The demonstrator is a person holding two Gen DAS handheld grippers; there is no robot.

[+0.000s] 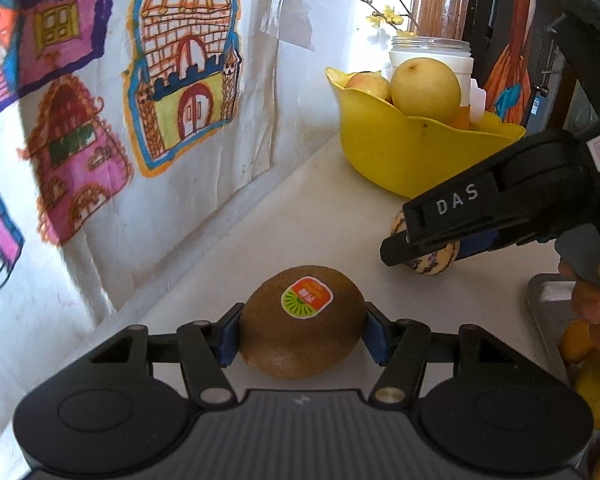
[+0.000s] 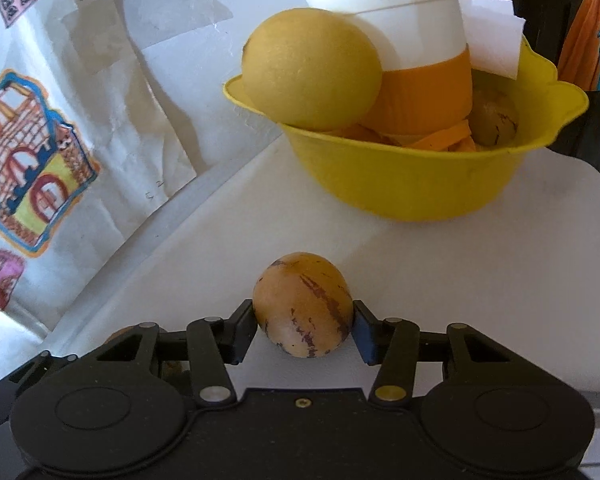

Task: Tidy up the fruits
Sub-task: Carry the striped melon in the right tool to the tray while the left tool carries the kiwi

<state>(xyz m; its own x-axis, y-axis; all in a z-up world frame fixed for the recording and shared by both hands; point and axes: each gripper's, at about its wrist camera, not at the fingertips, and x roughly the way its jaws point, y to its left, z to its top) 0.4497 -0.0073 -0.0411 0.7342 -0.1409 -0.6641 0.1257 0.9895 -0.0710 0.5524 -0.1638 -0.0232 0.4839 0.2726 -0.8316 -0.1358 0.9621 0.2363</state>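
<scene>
A brown kiwi (image 1: pixel 300 320) with an orange-green sticker rests on the white counter (image 1: pixel 320 216), and my left gripper (image 1: pixel 302 334) is shut on it, blue pads against both sides. A yellow fruit with purple streaks (image 2: pixel 302 304) lies a little farther along the counter. My right gripper (image 2: pixel 305 322) is closing on it, and its pads touch both flanks. In the left wrist view the right gripper (image 1: pixel 396 236) comes in from the right over that striped fruit (image 1: pixel 432 266). Behind them stands a yellow bowl (image 2: pixel 400 184).
The yellow bowl (image 1: pixel 420 152) holds a big yellow pear (image 1: pixel 426 90), another fruit and a white jar (image 1: pixel 432 52). A paper-covered wall with coloured drawings (image 1: pixel 180 80) bounds the counter on the left. A grey tray (image 1: pixel 540 308) with yellow fruit sits at right, beside a person's hand (image 1: pixel 592 300).
</scene>
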